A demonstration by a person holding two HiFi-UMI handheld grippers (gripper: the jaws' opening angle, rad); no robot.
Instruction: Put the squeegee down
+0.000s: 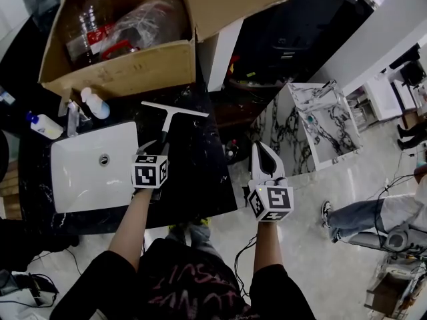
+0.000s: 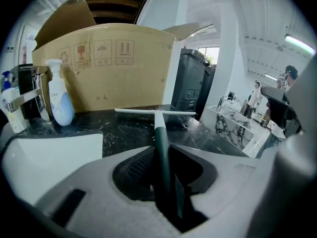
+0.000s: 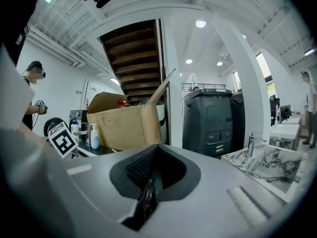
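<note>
The left claw (image 1: pixel 162 147) grips the squeegee (image 1: pixel 175 111) handle — blade low over the surface (image 1: pixel 200 169) beside the sink (image 1: pixel 80 179), ready to set down — right claw (image 1: pixel 265 157) closed, empty.

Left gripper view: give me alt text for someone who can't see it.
The left gripper grips a squeegee by its dark handle, white blade crosswise over a black countertop. Behind stand a cardboard box and a soap bottle, beside a white sink.
</note>
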